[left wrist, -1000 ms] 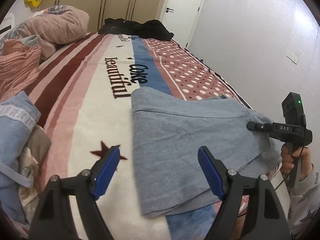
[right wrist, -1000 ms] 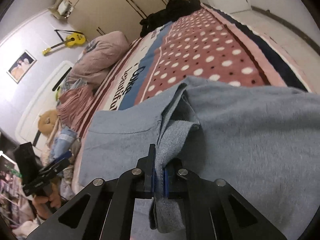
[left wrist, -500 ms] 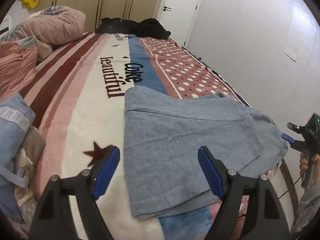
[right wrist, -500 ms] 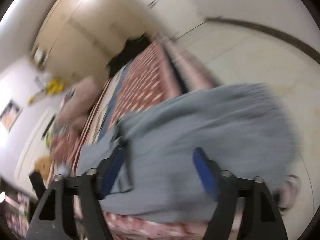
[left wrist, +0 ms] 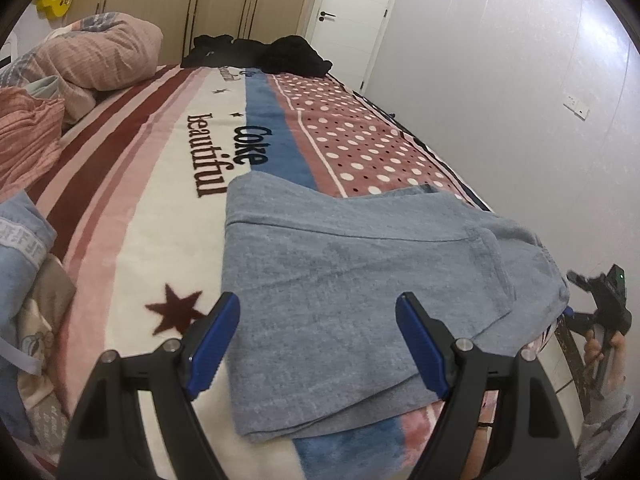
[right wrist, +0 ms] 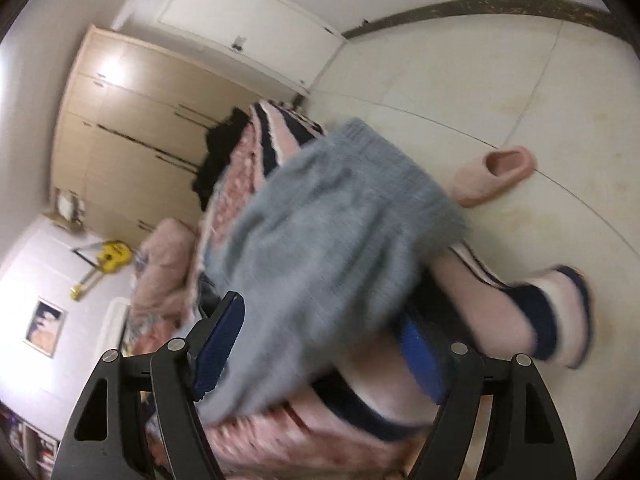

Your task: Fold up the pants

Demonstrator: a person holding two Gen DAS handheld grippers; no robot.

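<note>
The grey pants (left wrist: 360, 272) lie folded on the striped bed blanket (left wrist: 160, 184), with one end hanging over the right bed edge. My left gripper (left wrist: 318, 344) is open and empty just above the near edge of the pants. My right gripper (right wrist: 320, 348) is open and empty, low beside the bed, with the overhanging grey pants end (right wrist: 320, 248) in front of it, blurred. In the left wrist view the right gripper (left wrist: 600, 304) shows at the far right, below the bed edge.
Pink bedding (left wrist: 100, 56) and other clothes (left wrist: 24, 248) lie at the left of the bed. Dark clothes (left wrist: 264, 54) lie at the far end. A pink slipper (right wrist: 496, 176) lies on the floor. A wardrobe and a white door (left wrist: 348, 12) stand behind.
My right gripper opened and let go of the pants' edge, then dropped down off the right bed side. The pants now lie flat. My left gripper stayed open and shifted slightly.
</note>
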